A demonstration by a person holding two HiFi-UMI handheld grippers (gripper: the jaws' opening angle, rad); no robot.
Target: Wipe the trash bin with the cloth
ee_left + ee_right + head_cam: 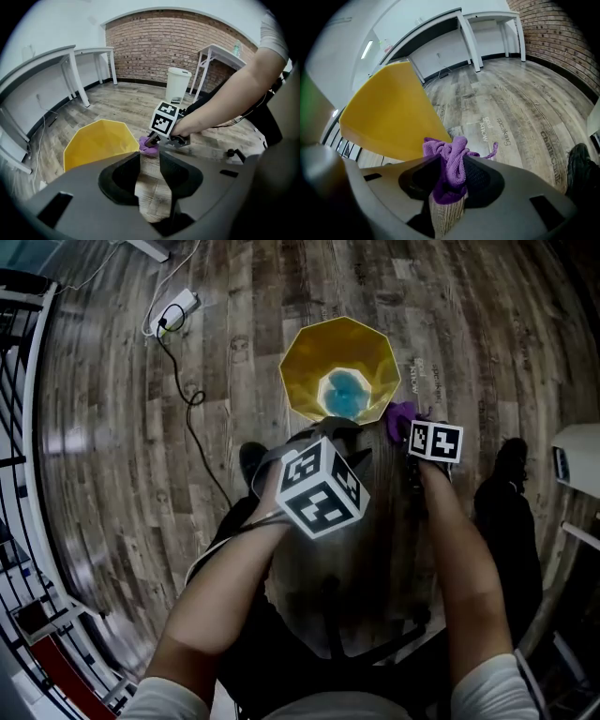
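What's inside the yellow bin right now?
A light blue object lies at the bottom of the yellow bin; what it is, and anything beneath it, is hidden.

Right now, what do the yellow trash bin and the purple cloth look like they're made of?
The trash bin looks like hard plastic, smooth, slightly glossy: flat facets with soft sheen. The cloth is likely microfibre, matte: it bunches in soft, ribbed folds.

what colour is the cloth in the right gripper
Purple. The cloth shows best in the right gripper view.
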